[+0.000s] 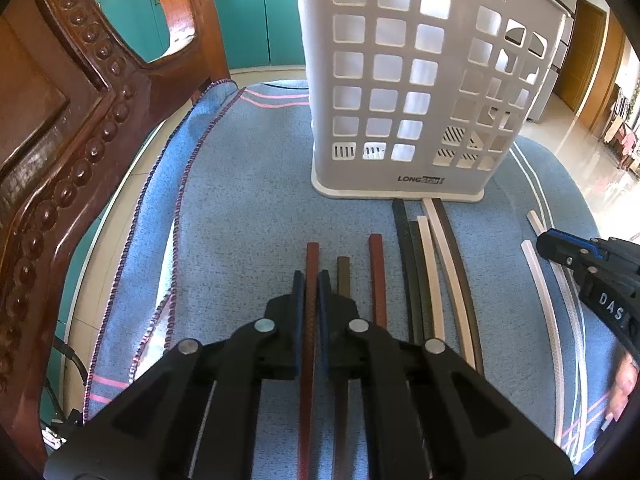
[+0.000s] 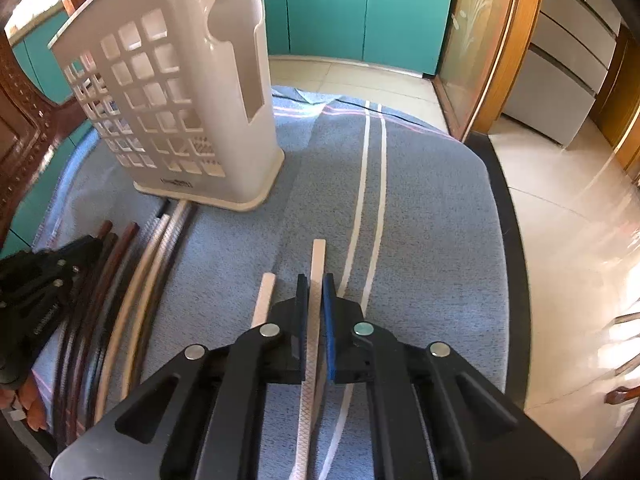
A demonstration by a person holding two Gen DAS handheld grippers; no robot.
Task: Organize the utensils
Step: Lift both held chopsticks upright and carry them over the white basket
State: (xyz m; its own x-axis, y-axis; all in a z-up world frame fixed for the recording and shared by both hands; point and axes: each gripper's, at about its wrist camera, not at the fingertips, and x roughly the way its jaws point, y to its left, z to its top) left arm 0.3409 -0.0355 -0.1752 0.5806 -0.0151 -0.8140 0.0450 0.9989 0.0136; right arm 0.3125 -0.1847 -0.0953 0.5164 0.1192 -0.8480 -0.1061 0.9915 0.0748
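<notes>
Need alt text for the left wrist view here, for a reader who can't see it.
The left claw is shut on a reddish-brown chopstick lying on a blue towel. More chopsticks, brown, black and white, lie in a row to its right, pointing toward an upright white perforated utensil holder; the right claw enters at the right edge.

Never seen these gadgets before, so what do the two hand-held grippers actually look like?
Both the left gripper and right gripper are matte black scissor-like linkages with round silver pivot pins and flat blue pads lining the fingers. White lettering "DAS" marks the right gripper's side. No cables show.
</notes>
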